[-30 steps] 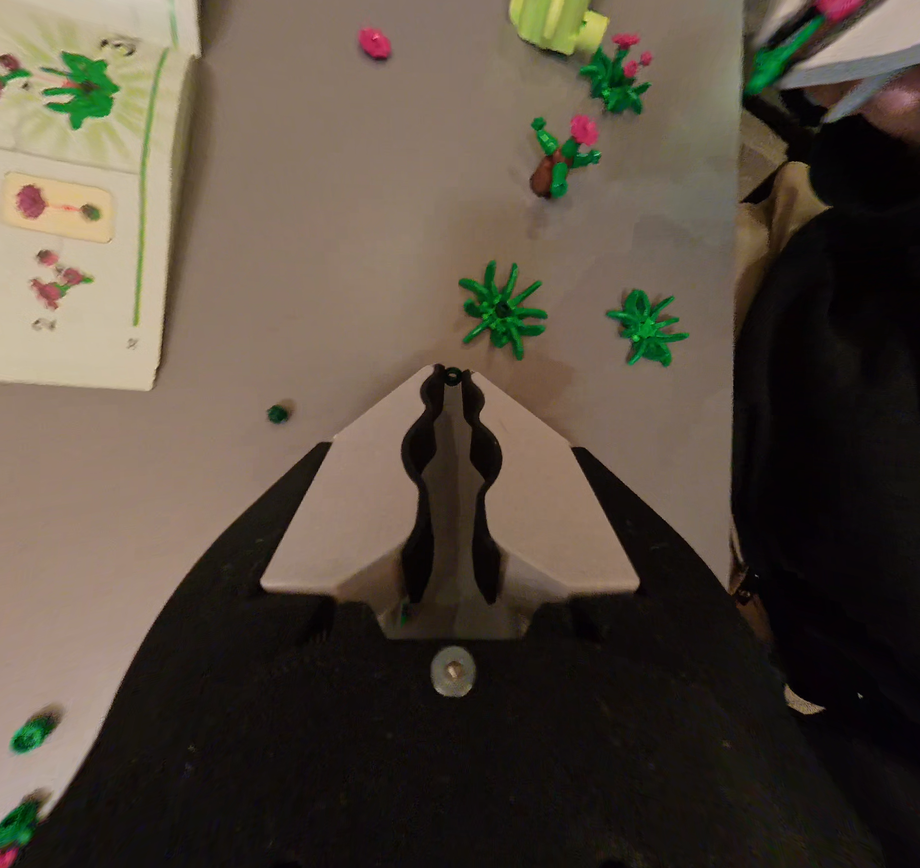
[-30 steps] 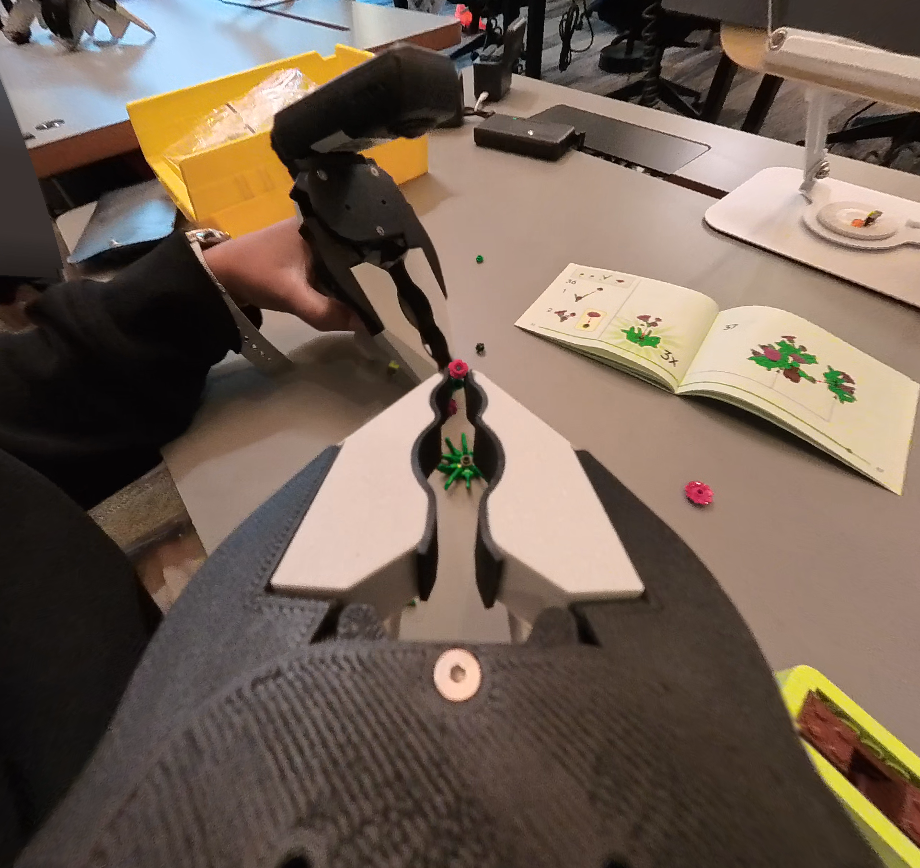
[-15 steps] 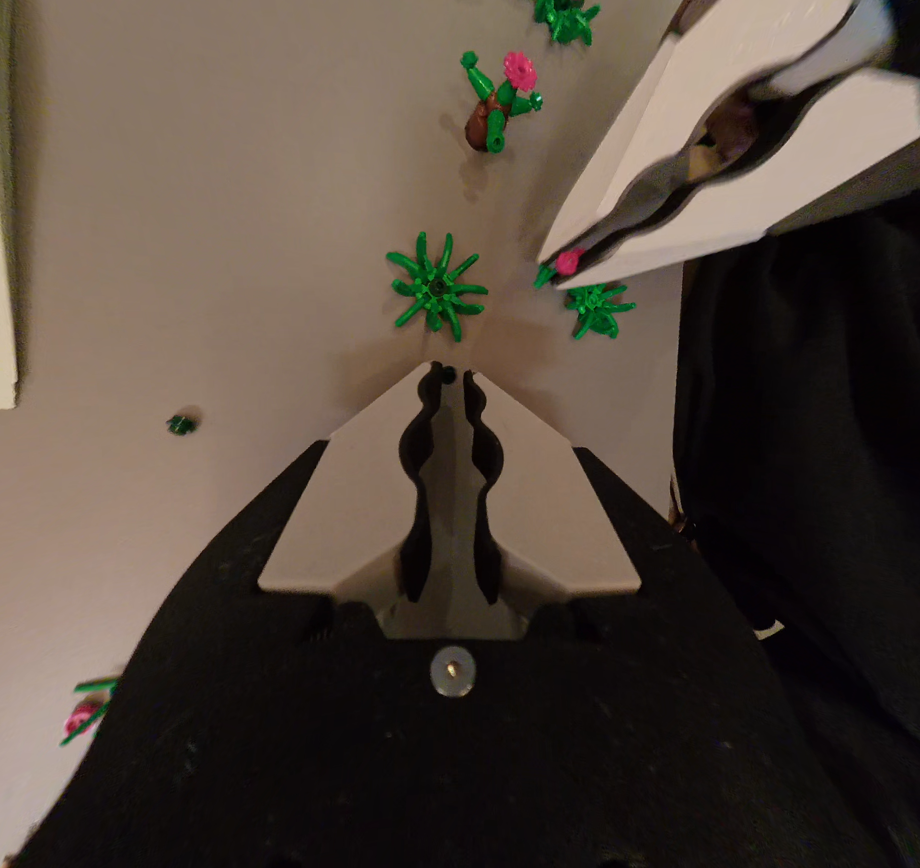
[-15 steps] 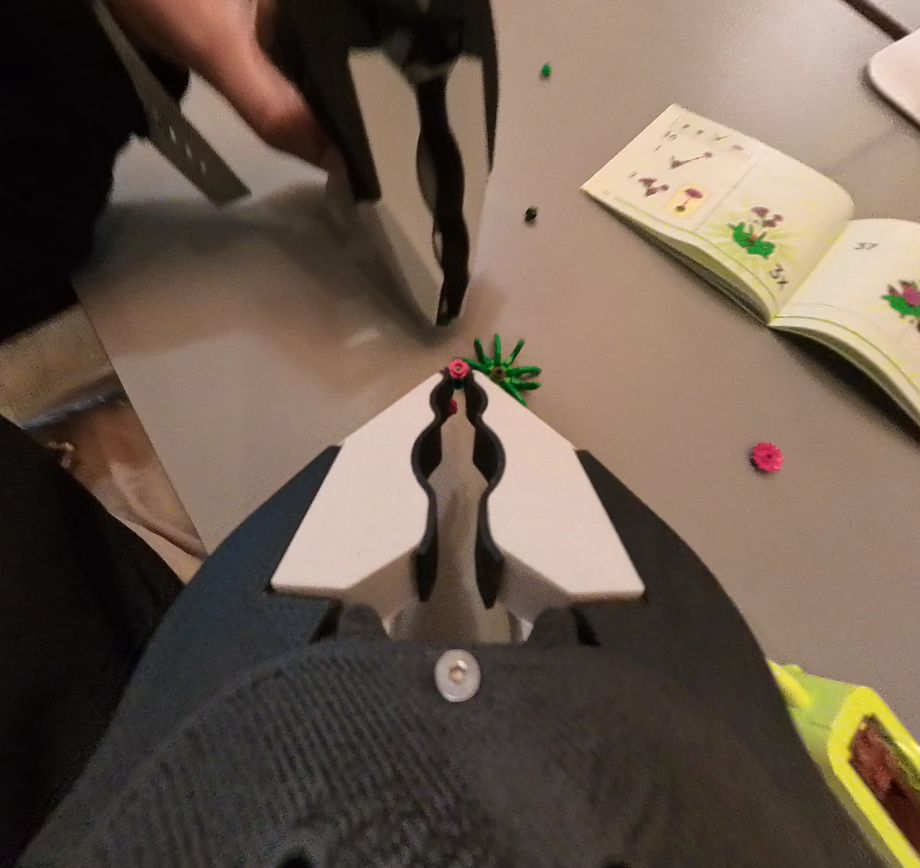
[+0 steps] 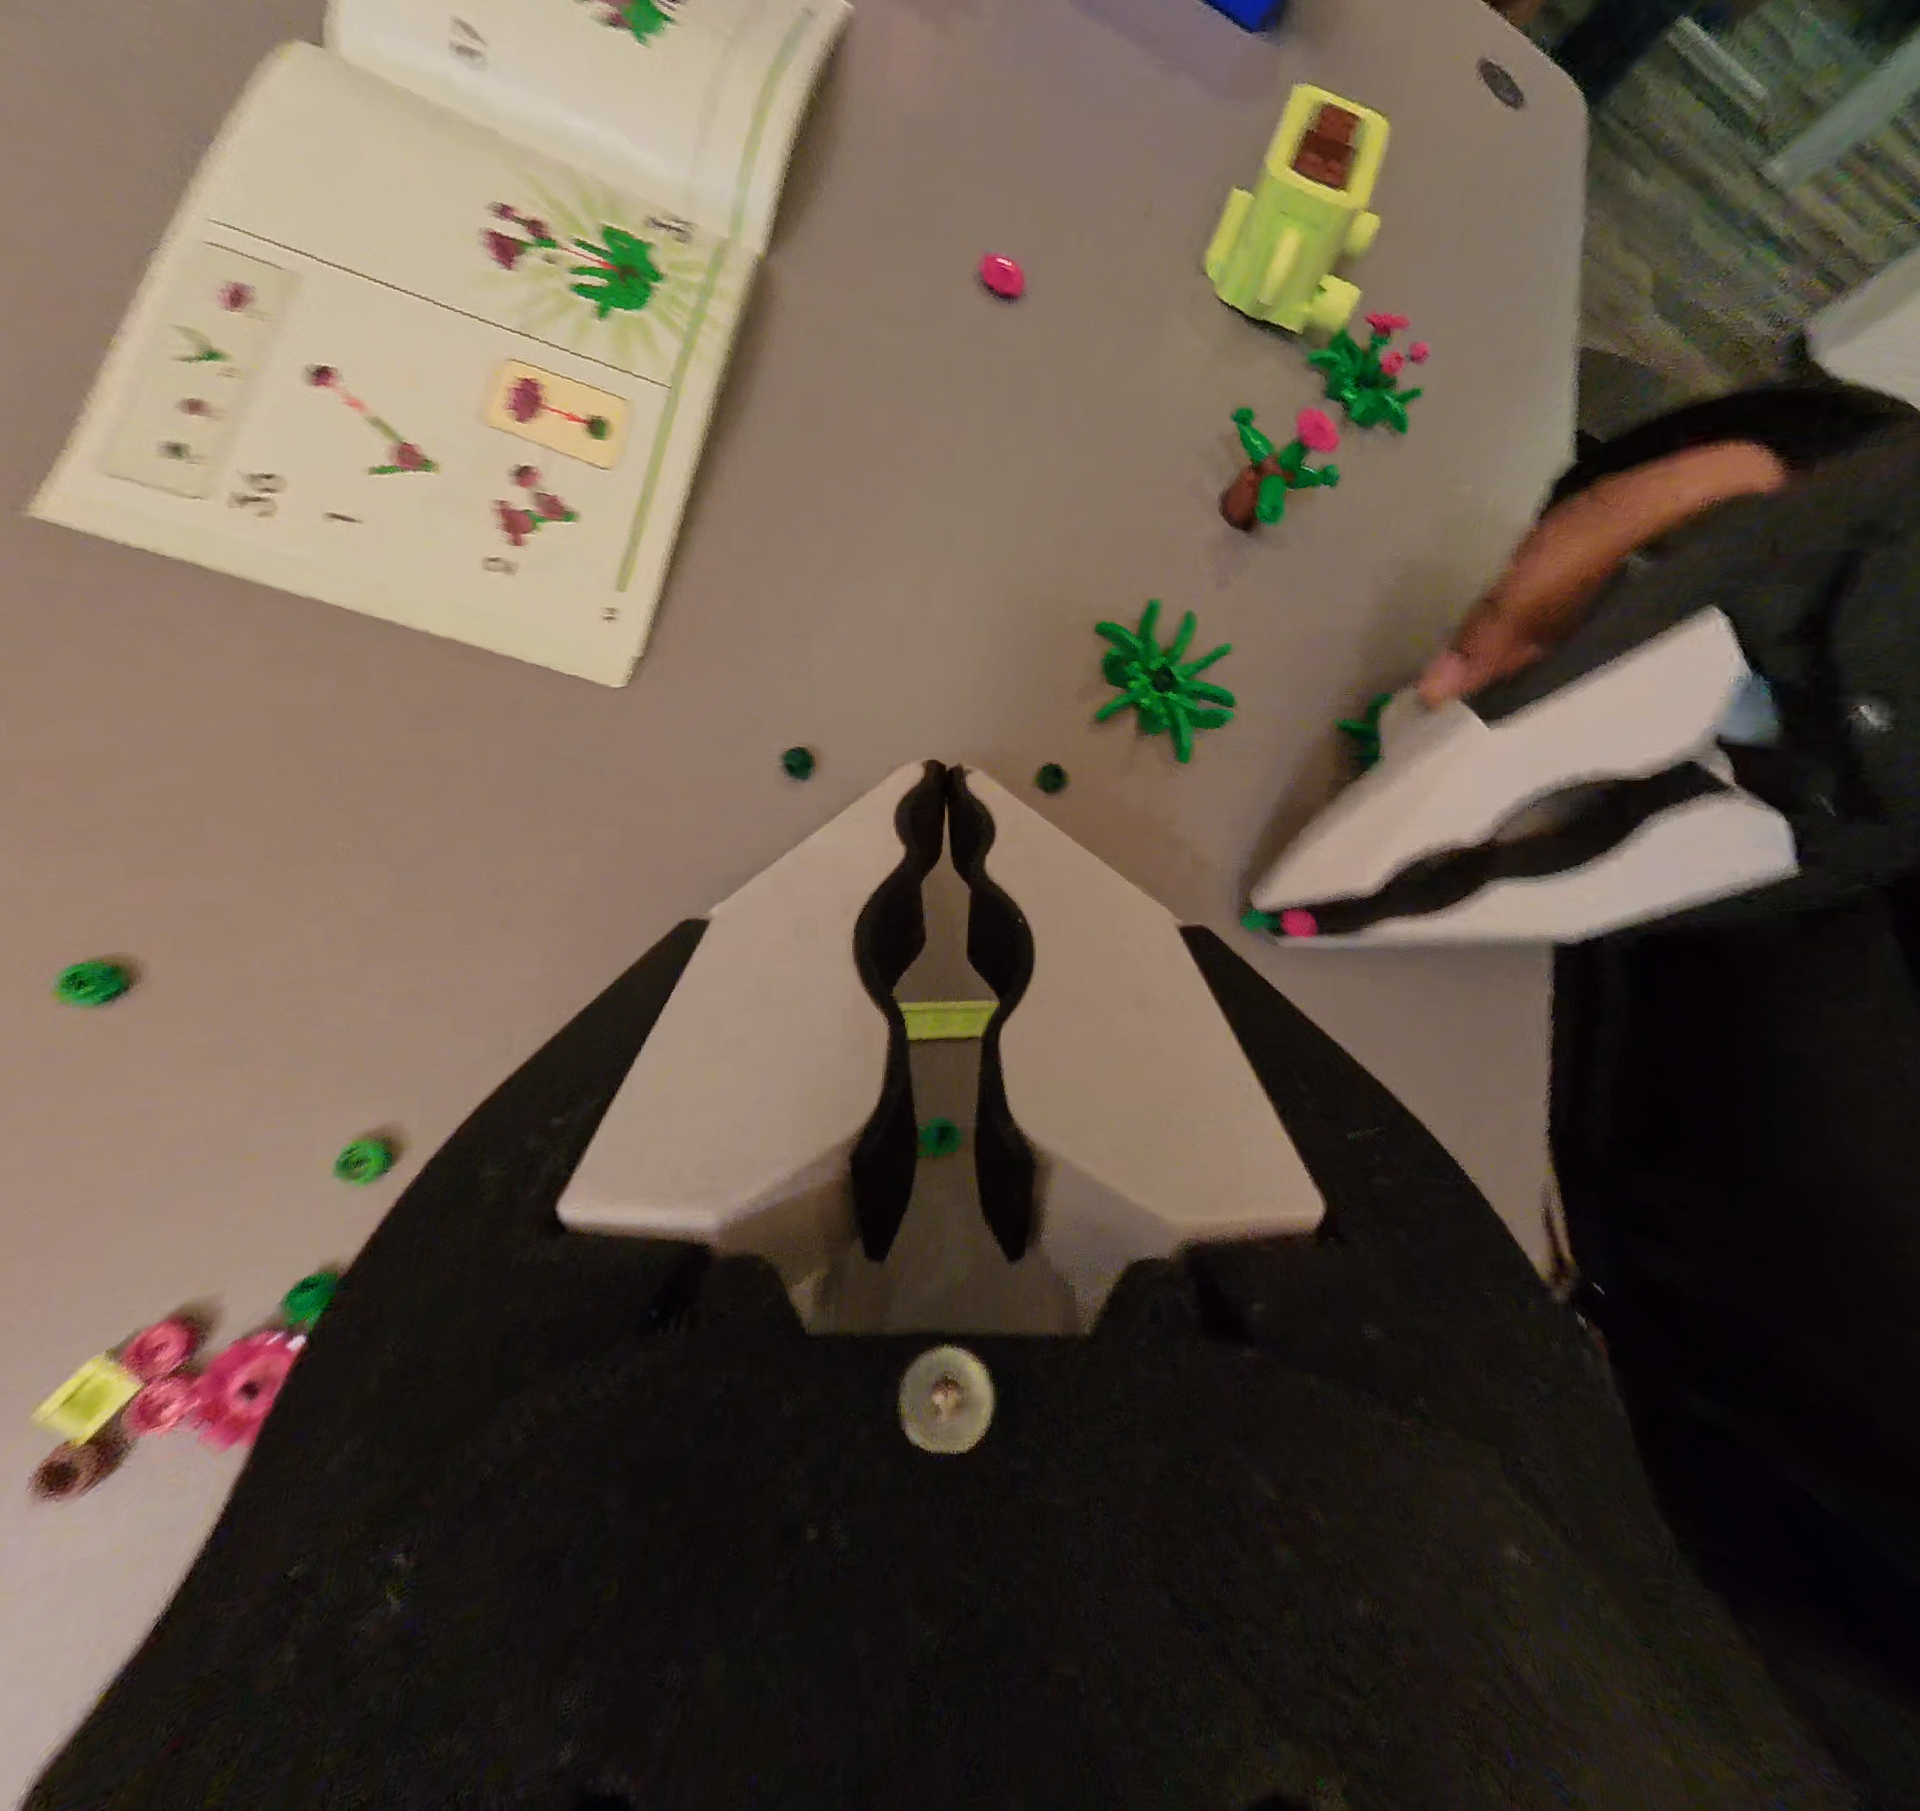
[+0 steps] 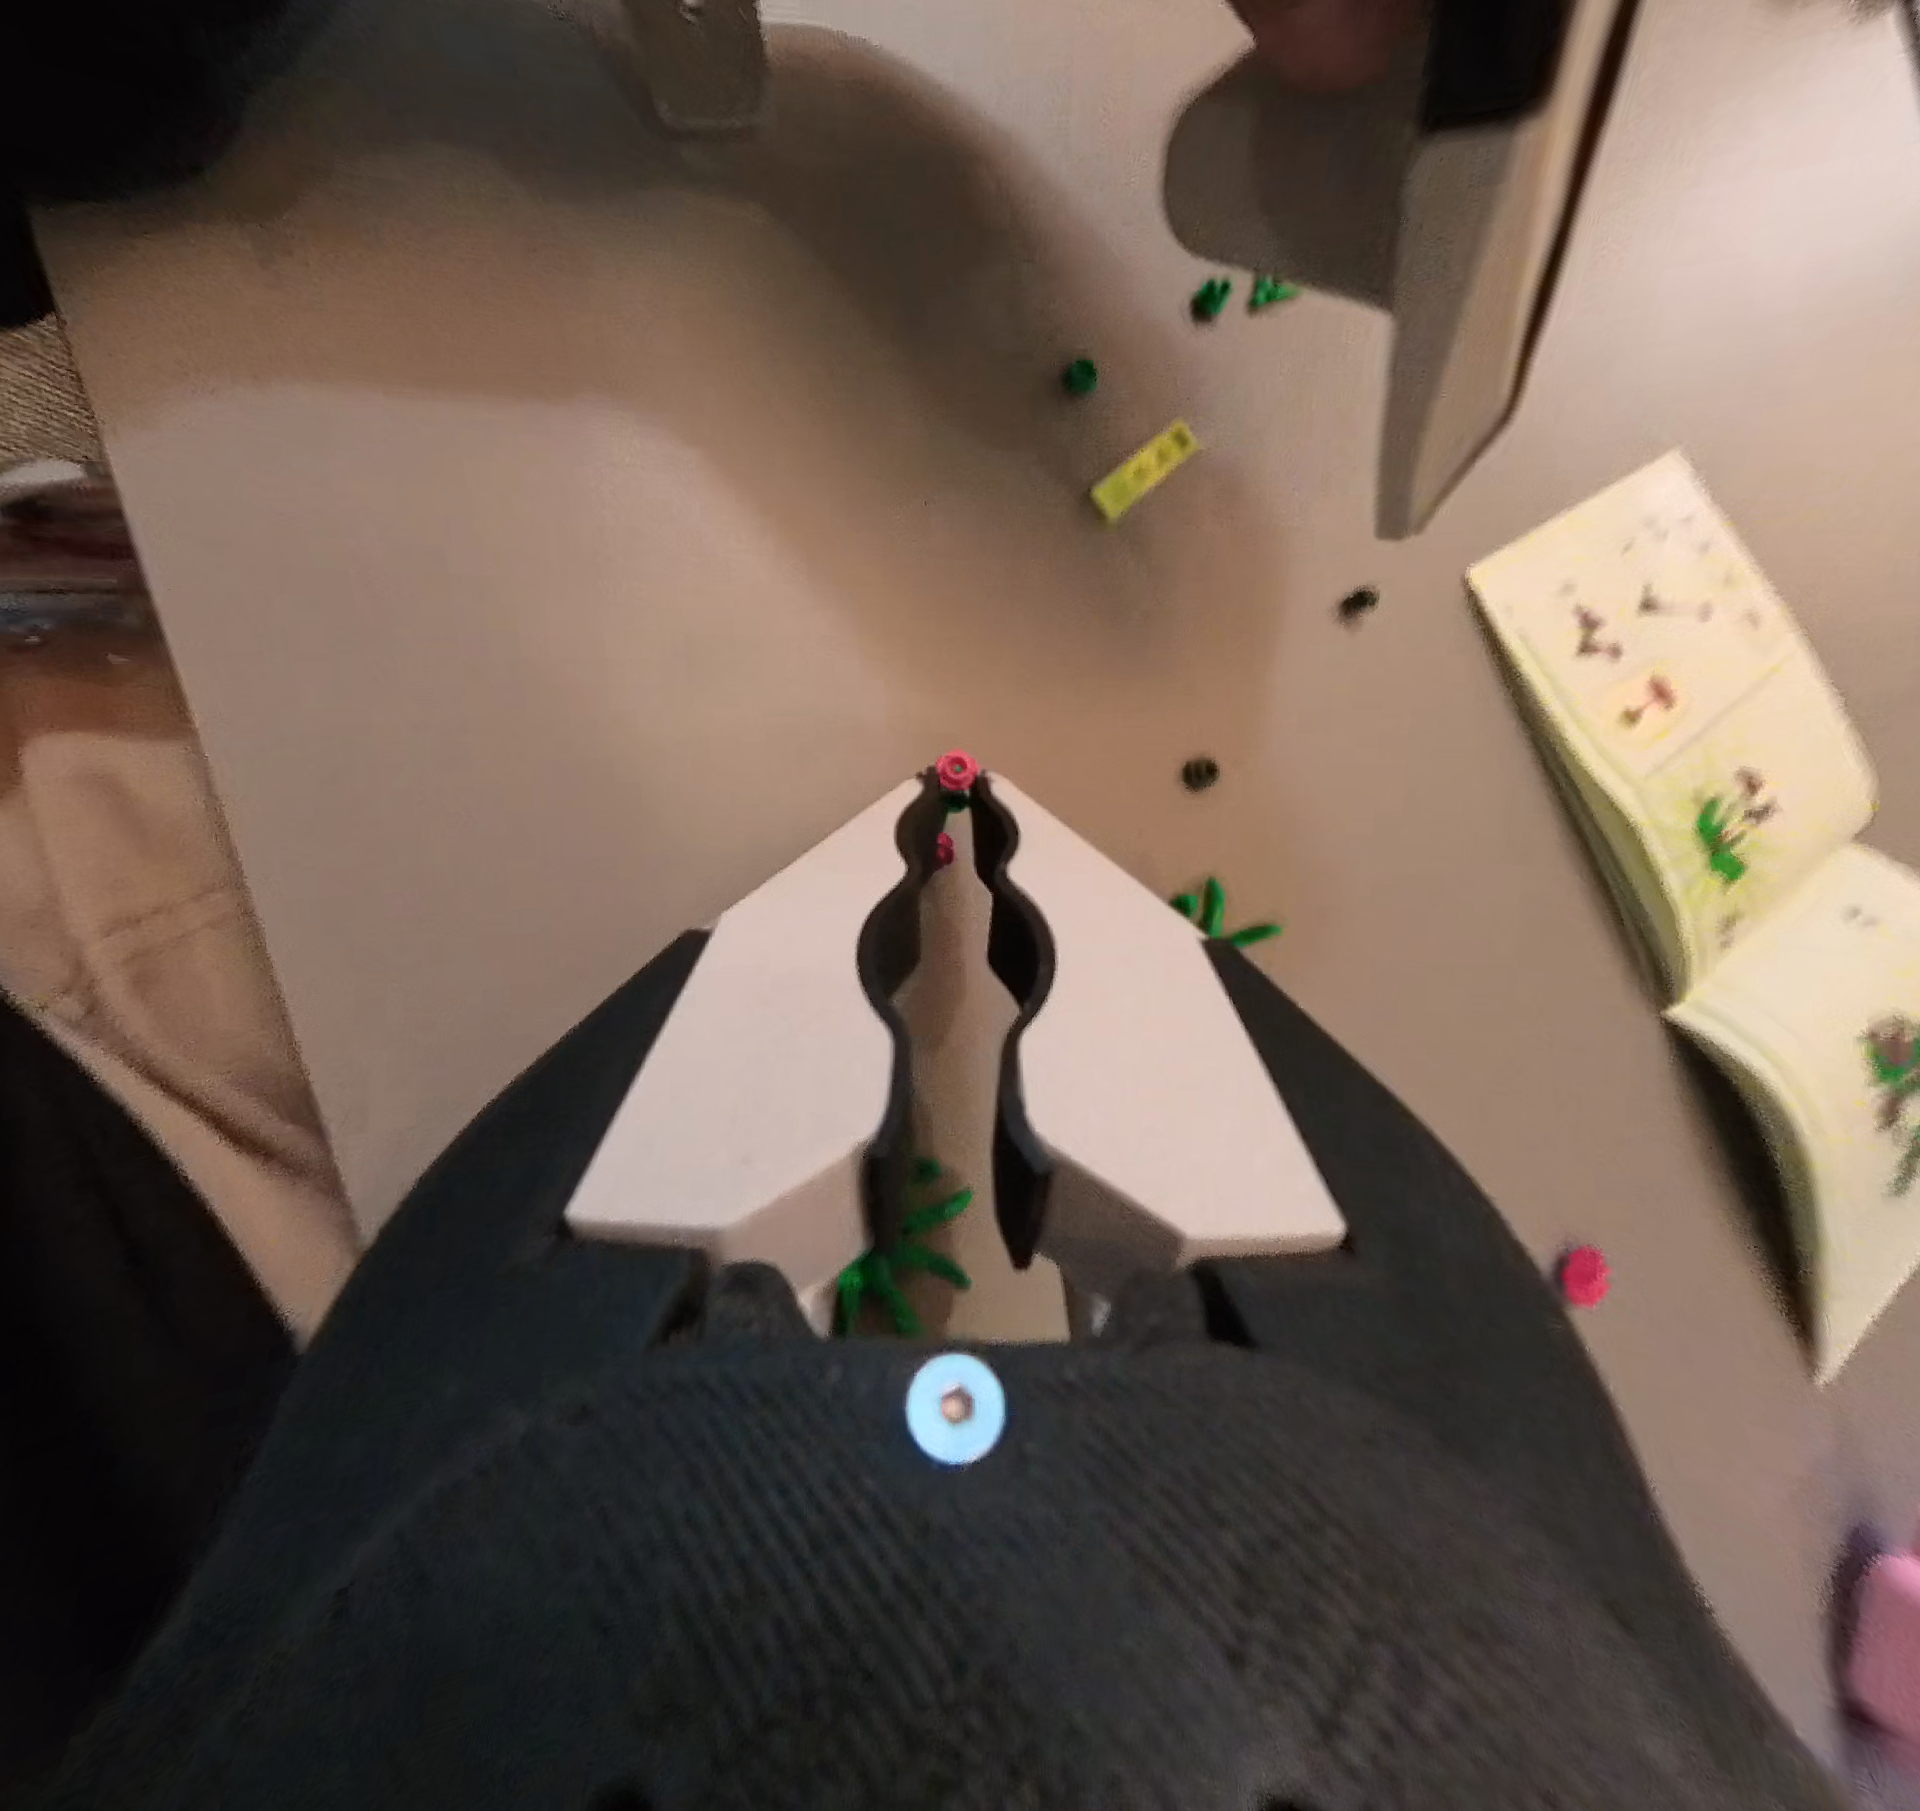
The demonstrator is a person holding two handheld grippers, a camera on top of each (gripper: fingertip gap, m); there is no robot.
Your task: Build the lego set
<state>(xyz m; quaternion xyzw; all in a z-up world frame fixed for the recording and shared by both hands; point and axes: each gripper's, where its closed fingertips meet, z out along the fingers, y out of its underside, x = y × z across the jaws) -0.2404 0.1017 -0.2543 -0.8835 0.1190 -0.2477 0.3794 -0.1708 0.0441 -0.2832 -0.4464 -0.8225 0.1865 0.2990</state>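
Note:
My left gripper (image 5: pixel 945 772) is shut above the grey table (image 5: pixel 520 826), and nothing shows between its tips. It also shows in the right wrist view (image 6: pixel 1397 514), at the upper right. My right gripper (image 6: pixel 954 787) is shut on a small pink flower on a green stem (image 6: pixel 954 770). In the left wrist view it (image 5: pixel 1270 920) is low over the table's right edge with the flower (image 5: pixel 1294 922) at its tips. A green leafy piece (image 5: pixel 1164 681) lies between the two grippers. A lime pot (image 5: pixel 1299 213) stands at the far right.
An open instruction booklet (image 5: pixel 416 307) lies at the far left. Two small flower builds (image 5: pixel 1273 473) (image 5: pixel 1366 369) stand by the pot. Dark green studs (image 5: pixel 1049 777), a lime plate (image 6: pixel 1143 471), a pink round piece (image 5: pixel 1003 273) and a heap of pink flowers (image 5: pixel 197 1387) lie scattered. About 10 centimeters separates my left fingertips from my right. It is some 6 centimeters from my right tips to the green leafy piece (image 5: pixel 1164 681). Left tips and right tips are each some 25 centimeters from the lime pot (image 5: pixel 1299 213).
My left gripper has drawn back from the leafy piece, and the tiny dark piece at its tips no longer shows. My right gripper has moved past the leafy piece, still holding the flower.

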